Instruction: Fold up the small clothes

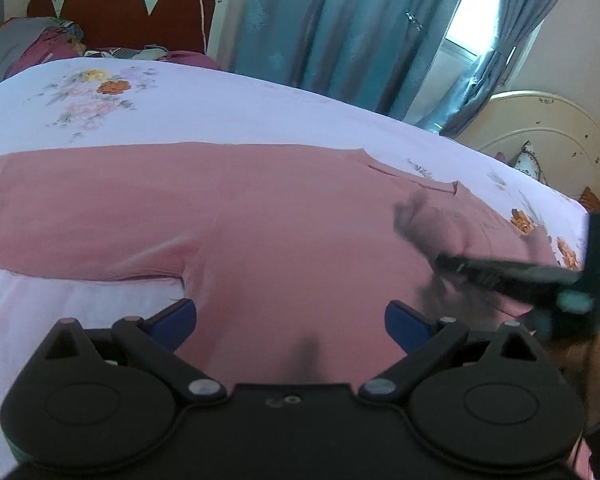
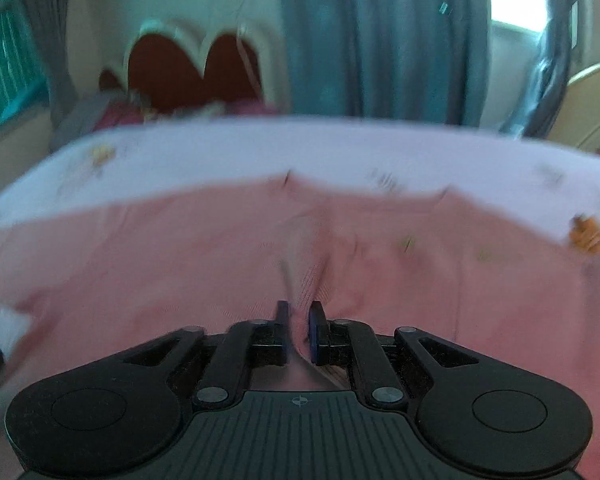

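**Colleague:** Where's the garment sitting right now?

**Me:** The pink knit top (image 1: 268, 220) lies spread flat on the white bed sheet printed with pastel flowers (image 1: 220, 108). One sleeve runs out to the left in my left wrist view, and the neckline faces the far right edge of the bed.

**Colleague:** And your left gripper?

**Me:** My left gripper (image 1: 290, 320) hangs over the body of the top with its blue-tipped fingers (image 1: 176, 318) spread wide apart and nothing between them.

**Colleague:** The right one?

**Me:** My right gripper (image 2: 299, 330) has its fingers drawn almost together, pinching a raised fold of the pink fabric; a ridge of cloth climbs away from the tips. That view is blurred. From the left camera the same tool (image 1: 548, 276) shows as a dark smear at the right, above the top's near right part.

**Colleague:** Anything behind the bed?

**Me:** A scalloped white headboard with dark red panels (image 1: 140, 12) and teal-blue curtains (image 1: 340, 20).
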The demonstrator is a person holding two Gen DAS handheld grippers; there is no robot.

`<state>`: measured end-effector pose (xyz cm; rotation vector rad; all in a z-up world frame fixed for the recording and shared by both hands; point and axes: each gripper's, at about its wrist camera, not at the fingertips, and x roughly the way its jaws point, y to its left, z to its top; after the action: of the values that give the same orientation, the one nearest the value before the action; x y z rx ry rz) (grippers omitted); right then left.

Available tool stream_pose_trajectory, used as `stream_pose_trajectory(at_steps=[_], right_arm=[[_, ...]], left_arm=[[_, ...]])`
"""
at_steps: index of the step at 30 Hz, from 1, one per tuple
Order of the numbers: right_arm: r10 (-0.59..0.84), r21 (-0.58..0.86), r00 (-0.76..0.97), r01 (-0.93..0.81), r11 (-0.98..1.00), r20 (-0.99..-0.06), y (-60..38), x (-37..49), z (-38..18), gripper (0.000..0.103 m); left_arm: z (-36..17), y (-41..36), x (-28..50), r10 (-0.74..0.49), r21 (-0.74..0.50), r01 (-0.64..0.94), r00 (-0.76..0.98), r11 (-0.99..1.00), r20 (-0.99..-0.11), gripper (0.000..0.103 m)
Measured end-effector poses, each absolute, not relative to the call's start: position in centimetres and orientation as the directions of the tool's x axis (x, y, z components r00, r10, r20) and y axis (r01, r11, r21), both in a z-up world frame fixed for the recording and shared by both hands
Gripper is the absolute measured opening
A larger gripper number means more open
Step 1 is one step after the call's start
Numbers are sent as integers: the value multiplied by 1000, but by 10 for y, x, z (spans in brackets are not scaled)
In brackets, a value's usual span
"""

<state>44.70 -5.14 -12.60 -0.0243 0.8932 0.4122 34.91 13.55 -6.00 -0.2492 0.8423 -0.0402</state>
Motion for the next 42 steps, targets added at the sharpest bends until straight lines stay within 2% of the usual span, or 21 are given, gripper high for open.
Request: stream_pose_trajectory(at_steps=[1,2,3,4,6,8,10,13,16,18,22,27,29,31,33,36,37,39,40,41,42], right_arm=[[319,122,561,-360,925,-764,-49,445,-128,31],[325,121,582,-362,924,-745,-51,439,-125,60],[337,130,604,-360,924,-722,-56,433,-121,68],[344,142,613,-355,924,-711,-65,428,-118,69],[340,157,615,-333,930,-711,-93,423,-117,67],[322,180,606,-284,942,-728,-124,423,-117,43],[297,195,596,-231,953,-746,-157,411,-118,34],[248,204,588,-141,969,-770,-210,394,-117,29],[151,194,608,5,981,-780,-256,386,-120,30],[110,210,614,93,973,-782,-280,385,-123,30],[115,218,608,98,971,-786,-290,397,-129,30],[81,172,606,94,980,-791,-296,394,-130,29],[78,170,608,95,981,-790,-296,392,-130,28],[81,172,609,93,981,-789,-298,391,-133,28],[79,166,609,86,982,-789,-297,392,-133,28],[81,163,605,82,983,-792,-298,394,-133,28],[82,162,603,80,983,-794,-298,394,-133,28],[99,161,590,54,985,-802,-298,393,-130,28],[124,172,581,28,985,-804,-299,392,-128,29],[153,185,575,-3,983,-804,-300,389,-123,29],[164,187,587,-23,982,-792,-301,383,-117,29]], left_arm=[[-60,133,349,-145,-242,-52,670,969,-728,96],[-59,128,353,-166,-256,-36,674,966,-720,90],[-61,123,356,-187,-269,-18,675,963,-714,78],[-63,117,362,-213,-286,1,670,958,-711,73],[-71,96,379,-281,-337,42,652,941,-704,66],[-82,78,401,-359,-410,65,616,910,-701,66],[-92,61,420,-411,-463,75,596,883,-689,66],[-104,36,447,-412,-459,73,581,885,-702,65],[-114,20,468,-375,-423,54,571,905,-730,45],[-119,17,476,-365,-417,42,567,908,-738,21],[-120,19,477,-356,-419,31,584,908,-729,7],[-86,33,446,-329,-419,64,730,906,-599,6],[-75,42,428,-274,-378,53,781,924,-561,6],[-83,55,419,-230,-343,15,769,939,-596,6],[-103,64,419,-232,-360,-27,718,932,-656,6],[-120,65,419,-232,-353,-38,687,935,-688,8],[-120,66,418,-237,-362,-41,686,931,-688,12],[-117,68,415,-195,-333,-71,689,940,-698,48],[-113,71,413,-178,-321,-78,699,944,-693,57],[-108,76,409,-157,-310,-79,727,948,-668,64],[-106,81,409,-158,-309,-71,741,948,-653,62]])
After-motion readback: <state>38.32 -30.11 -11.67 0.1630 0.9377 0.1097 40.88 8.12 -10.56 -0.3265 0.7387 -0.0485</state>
